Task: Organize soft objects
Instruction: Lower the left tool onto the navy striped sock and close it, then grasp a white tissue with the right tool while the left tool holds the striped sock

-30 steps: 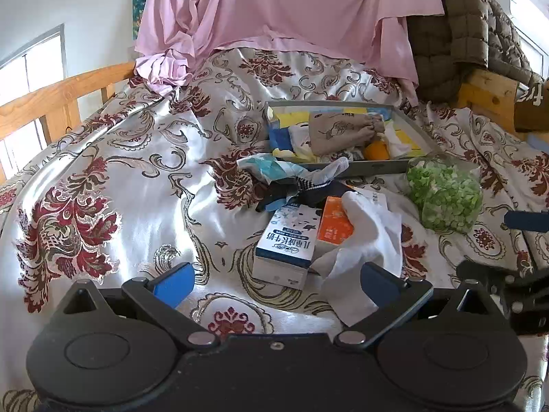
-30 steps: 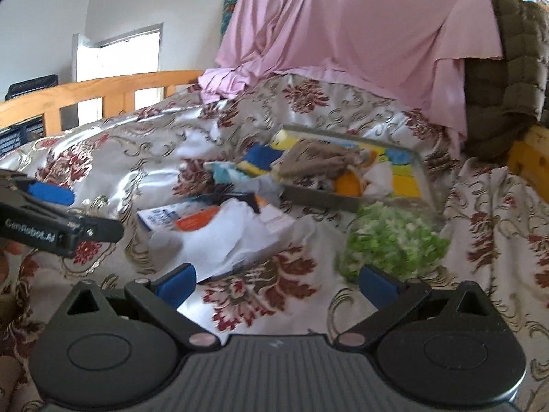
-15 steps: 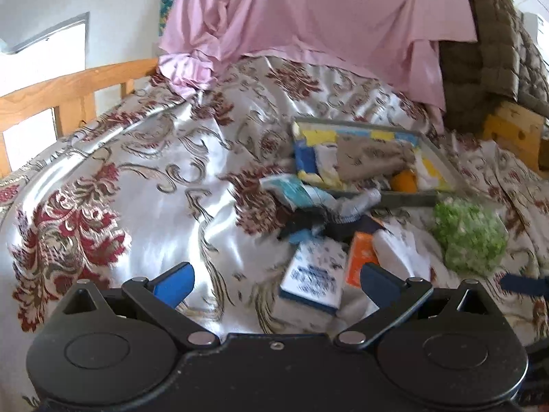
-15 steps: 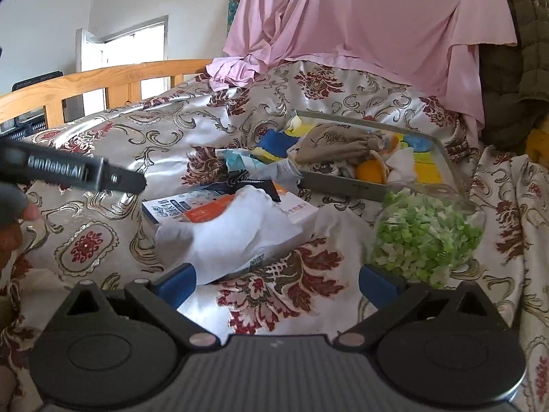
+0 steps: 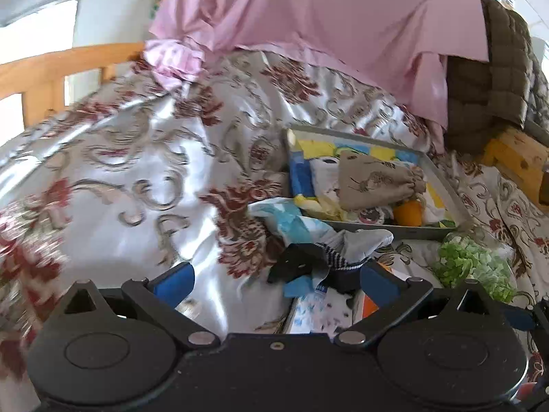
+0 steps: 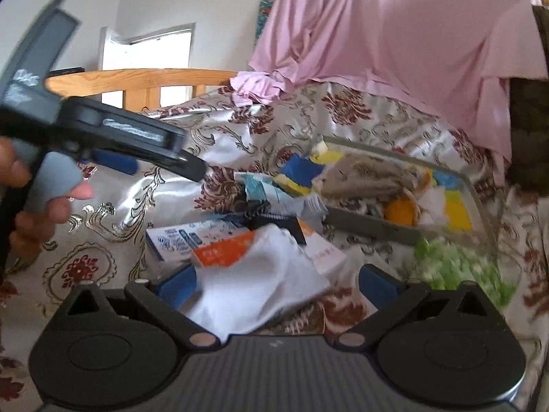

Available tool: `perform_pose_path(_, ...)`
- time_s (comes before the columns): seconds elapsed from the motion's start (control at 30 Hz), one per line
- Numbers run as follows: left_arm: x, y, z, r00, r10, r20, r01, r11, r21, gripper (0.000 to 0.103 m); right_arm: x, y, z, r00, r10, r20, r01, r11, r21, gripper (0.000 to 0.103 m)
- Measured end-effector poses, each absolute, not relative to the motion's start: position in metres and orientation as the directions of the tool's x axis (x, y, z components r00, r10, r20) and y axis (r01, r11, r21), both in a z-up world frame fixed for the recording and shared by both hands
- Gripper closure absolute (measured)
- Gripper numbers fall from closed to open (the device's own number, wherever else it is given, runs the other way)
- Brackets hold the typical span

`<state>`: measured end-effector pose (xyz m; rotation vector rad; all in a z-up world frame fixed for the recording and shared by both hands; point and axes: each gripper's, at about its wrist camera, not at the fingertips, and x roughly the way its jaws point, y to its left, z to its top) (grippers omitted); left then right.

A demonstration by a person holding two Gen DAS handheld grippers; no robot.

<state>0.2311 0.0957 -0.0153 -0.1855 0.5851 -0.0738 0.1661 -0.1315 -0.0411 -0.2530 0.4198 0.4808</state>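
On the floral bedspread lies a pile: a light-blue patterned cloth [image 5: 291, 219], a dark striped sock [image 5: 308, 264], a grey sock [image 5: 363, 240] and a white cloth [image 6: 264, 281]. Behind it a grey tray [image 5: 442, 185] holds a beige drawstring pouch [image 5: 377, 182] and coloured cloths. My left gripper [image 5: 276, 281] is open, low over the dark sock. My right gripper [image 6: 278, 285] is open with the white cloth lying between its fingers. The white cloth partly covers an orange box [image 6: 223, 250]. A hand [image 6: 20, 185] holds the left gripper [image 6: 158, 168] at the upper left of the right wrist view.
A blue-and-white carton [image 6: 178, 237] lies beside the orange box. A clear bag of green pieces [image 5: 473, 264] sits right of the pile, in front of the tray. Pink sheet [image 5: 326, 17] and an olive quilted blanket [image 5: 487, 79] hang behind. A wooden bed rail [image 5: 51, 65] runs along the left.
My left gripper moved forward over the cartons to the dark sock. My right gripper came closer to the white cloth. In the right wrist view the left gripper rose and tilted.
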Motion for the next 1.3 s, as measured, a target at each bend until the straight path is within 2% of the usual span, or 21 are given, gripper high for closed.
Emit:
perform_pose_path(0.3,0.277,0.085,-0.036,0.766,-0.245,-0.594,0.182,0.969,-0.165,0.001,0.186,-0.136,-0.049,0.772,0.426,-0.471,-0.507,0.861,-0.052,0.001)
perform_pose_path(0.47,0.294,0.08,-0.042,0.722,-0.311,-0.618,0.245,0.95,-0.191,0.001,0.188,-0.139,-0.049,0.763,0.437,-0.477,-0.51,0.86,-0.029,0.002)
perform_pose_path(0.6,0.305,0.074,-0.044,0.702,-0.322,-0.636,0.235,0.947,-0.219,0.001,0.187,-0.138,-0.051,0.761,0.437,-0.48,-0.509,0.86,-0.025,0.003)
perform_pose_path(0.77,0.316,0.07,-0.045,0.678,-0.332,-0.656,0.209,0.943,-0.26,0.002,0.187,-0.136,-0.056,0.752,0.436,-0.494,-0.514,0.858,-0.025,0.01)
perform_pose_path(0.93,0.323,0.071,-0.05,0.64,-0.398,-0.657,0.227,0.915,-0.333,0.008,0.187,-0.137,-0.057,0.743,0.445,-0.5,-0.516,0.857,-0.004,0.013)
perform_pose_path(1.07,0.328,0.067,-0.052,0.608,-0.422,-0.673,0.25,0.906,-0.342,0.013,0.188,-0.137,-0.058,0.733,0.448,-0.512,-0.52,0.854,0.002,0.015)
perform_pose_path(1.13,0.332,0.065,-0.053,0.588,-0.427,-0.687,0.262,0.904,-0.338,0.02,0.188,-0.136,-0.059,0.726,0.446,-0.523,-0.524,0.852,-0.001,0.015)
perform_pose_path(1.2,0.334,0.065,-0.054,0.581,-0.427,-0.693,0.262,0.904,-0.338,0.022,0.189,-0.136,-0.06,0.714,0.45,-0.537,-0.532,0.846,0.001,0.015)
perform_pose_path(1.3,0.335,0.066,-0.054,0.579,-0.439,-0.687,0.261,0.898,-0.354,0.03,0.19,-0.135,-0.062,0.7,0.447,-0.558,-0.539,0.842,-0.001,0.015)
